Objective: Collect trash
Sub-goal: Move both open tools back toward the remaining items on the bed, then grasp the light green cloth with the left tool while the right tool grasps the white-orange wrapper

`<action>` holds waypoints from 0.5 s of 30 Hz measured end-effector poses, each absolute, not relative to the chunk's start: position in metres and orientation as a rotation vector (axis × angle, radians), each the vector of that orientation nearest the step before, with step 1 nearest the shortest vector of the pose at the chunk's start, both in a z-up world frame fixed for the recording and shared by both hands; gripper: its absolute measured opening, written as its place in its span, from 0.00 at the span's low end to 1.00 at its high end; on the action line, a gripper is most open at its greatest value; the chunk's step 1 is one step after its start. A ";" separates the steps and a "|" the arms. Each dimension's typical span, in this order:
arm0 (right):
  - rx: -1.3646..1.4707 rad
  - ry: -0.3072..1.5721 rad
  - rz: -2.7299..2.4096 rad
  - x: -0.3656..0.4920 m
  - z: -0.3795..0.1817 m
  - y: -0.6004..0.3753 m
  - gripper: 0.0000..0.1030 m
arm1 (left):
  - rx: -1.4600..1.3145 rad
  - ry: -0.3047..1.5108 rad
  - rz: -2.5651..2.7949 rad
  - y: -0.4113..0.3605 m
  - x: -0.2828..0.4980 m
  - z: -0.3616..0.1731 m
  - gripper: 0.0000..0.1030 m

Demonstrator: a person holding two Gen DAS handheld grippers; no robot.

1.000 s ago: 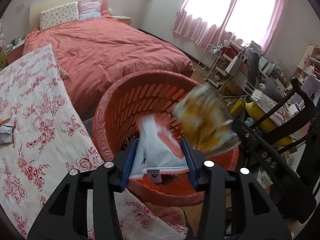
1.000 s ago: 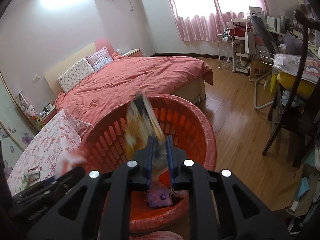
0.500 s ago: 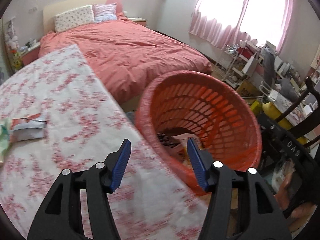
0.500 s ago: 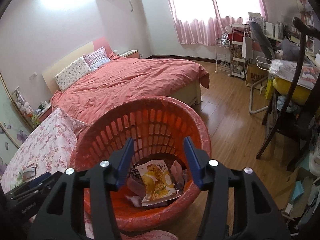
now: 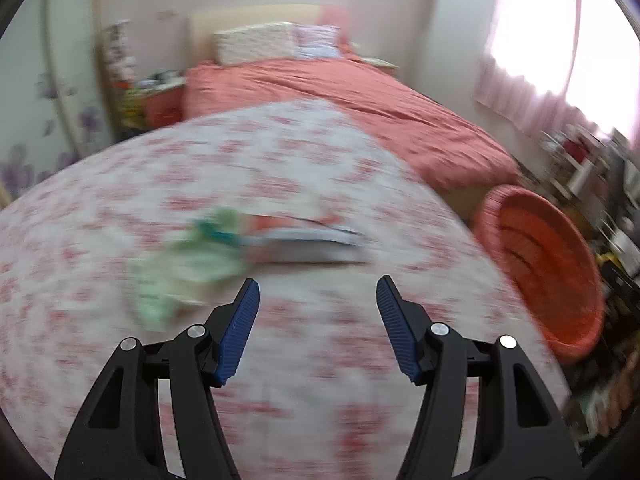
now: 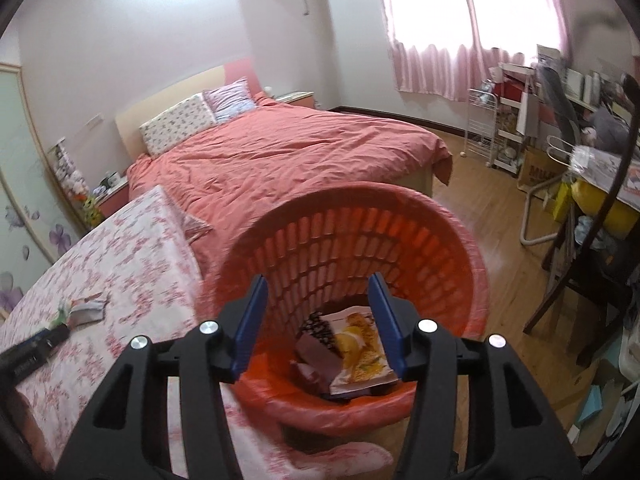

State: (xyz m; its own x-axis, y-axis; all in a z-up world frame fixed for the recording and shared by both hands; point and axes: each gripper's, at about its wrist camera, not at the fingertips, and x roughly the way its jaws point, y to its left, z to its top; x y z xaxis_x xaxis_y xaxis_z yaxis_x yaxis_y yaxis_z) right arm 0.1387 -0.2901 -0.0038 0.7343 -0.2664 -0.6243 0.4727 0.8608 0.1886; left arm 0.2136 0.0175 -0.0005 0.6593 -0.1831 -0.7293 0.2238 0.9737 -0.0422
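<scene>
My left gripper (image 5: 318,300) is open and empty above the floral tablecloth (image 5: 280,360). Just ahead of it lie a crumpled green wrapper (image 5: 180,268) and a flat white and red packet (image 5: 304,238), both blurred. The red slatted basket (image 5: 540,264) stands off the table's right edge. My right gripper (image 6: 318,300) is open and empty over the basket (image 6: 360,240), which holds a yellow snack bag (image 6: 360,348) and other wrappers. In the right wrist view the packet (image 6: 86,310) lies on the tablecloth, with the left gripper's tip (image 6: 40,340) near it.
A bed with a coral duvet (image 6: 280,152) lies beyond the table and basket. A dark chair (image 6: 592,280), a cluttered desk and a white wire rack (image 6: 484,128) stand on the right over the wooden floor (image 6: 500,232).
Both grippers opened and dropped their wrappers into the basket. My left gripper then swung left, away from the basket and over the table toward the green wrapper and packet.
</scene>
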 end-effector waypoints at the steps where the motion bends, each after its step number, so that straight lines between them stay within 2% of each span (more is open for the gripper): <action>1: 0.342 0.627 -0.403 0.141 -0.003 -0.284 0.50 | 0.044 0.816 -0.203 0.028 0.217 0.001 0.59; 6: 0.304 0.638 -0.349 0.150 0.001 -0.255 0.50 | -0.016 0.835 -0.080 0.082 0.233 -0.003 0.59; 15: 0.233 0.658 -0.274 0.166 0.009 -0.207 0.50 | -0.054 0.936 -0.039 0.095 0.253 -0.032 0.36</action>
State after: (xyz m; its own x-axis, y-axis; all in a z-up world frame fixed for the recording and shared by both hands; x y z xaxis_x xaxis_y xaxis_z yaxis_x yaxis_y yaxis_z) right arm 0.1660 -0.2070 0.0086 0.7580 -0.1754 -0.6282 0.3219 0.9383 0.1264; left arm 0.2530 0.0954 -0.0323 0.5924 -0.0574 -0.8036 0.0103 0.9979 -0.0636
